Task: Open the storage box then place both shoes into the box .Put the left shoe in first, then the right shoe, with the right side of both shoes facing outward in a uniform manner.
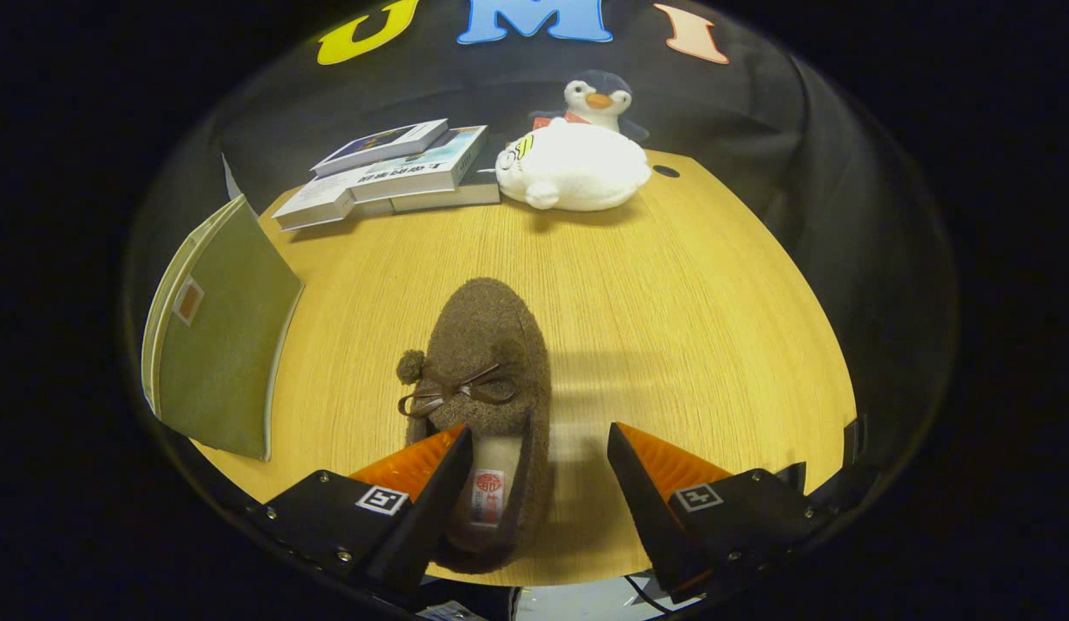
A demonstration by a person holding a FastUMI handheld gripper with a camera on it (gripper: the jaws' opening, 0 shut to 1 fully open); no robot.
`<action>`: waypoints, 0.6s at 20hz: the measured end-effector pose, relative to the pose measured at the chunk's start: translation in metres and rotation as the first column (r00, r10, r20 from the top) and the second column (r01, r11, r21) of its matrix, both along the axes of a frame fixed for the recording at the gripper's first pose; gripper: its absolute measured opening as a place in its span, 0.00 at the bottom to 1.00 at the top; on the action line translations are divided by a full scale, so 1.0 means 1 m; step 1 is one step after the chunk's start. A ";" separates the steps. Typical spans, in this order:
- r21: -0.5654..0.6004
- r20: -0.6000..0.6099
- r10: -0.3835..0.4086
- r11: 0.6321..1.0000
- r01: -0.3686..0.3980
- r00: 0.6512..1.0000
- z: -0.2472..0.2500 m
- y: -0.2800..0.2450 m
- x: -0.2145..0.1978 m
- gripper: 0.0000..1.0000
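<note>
Out past me on the wooden table [672, 285], a stack of books [396, 172] lies at the far edge, a white plush toy [573, 168] sits just beside it, and a penguin toy [596, 99] stands right behind that plush.

Brown fuzzy slipper with a bow and pompom [491, 371] lies on the round wooden table [689, 310], toe pointing away from the gripper [541, 448], heel end nearest it. The gripper's fingers stand spread apart: left finger over the slipper's opening, right finger [646, 483] clear of the slipper on its right, bare table below it. Green fabric storage box [219, 345] sits left of the slipper, at the table's left edge, apart from the shoe. Beyond the slipper, far across the table, a stack of books [387, 172] lies ahead-left. White plush toy [573, 168] lies just right of the books. Penguin plush [596, 99] stands behind the white plush, at the booth wall.
</note>
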State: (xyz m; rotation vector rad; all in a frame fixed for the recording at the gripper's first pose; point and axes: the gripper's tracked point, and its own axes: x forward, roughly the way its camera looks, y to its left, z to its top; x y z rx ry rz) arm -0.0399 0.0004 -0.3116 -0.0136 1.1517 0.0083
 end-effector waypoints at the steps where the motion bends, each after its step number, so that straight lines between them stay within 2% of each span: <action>1: 0.004 -0.012 -0.001 1.000 0.001 1.000 -0.005 0.001 -0.001 0.96; 2: -0.005 -0.030 0.002 1.000 -0.003 1.000 -0.010 -0.001 -0.003 0.96; 4: 0.013 -0.050 -0.008 1.000 0.009 0.999 -0.016 0.001 -0.007 0.89; 6: 0.074 -0.059 -0.038 0.996 0.043 0.998 -0.016 0.009 -0.005 0.84; 7: 0.104 -0.069 -0.049 0.993 0.056 0.996 -0.019 0.014 -0.005 0.68; 8: 0.121 -0.078 -0.067 0.990 0.076 0.995 -0.019 0.017 -0.005 0.60; 9: 0.117 -0.087 -0.078 0.989 0.088 0.993 -0.020 0.017 -0.005 0.37; 11: 0.077 -0.117 -0.098 0.991 0.107 0.988 -0.018 0.010 -0.006 0.36; 12: 0.082 -0.096 -0.147 0.984 0.155 0.984 -0.018 0.004 -0.001 0.35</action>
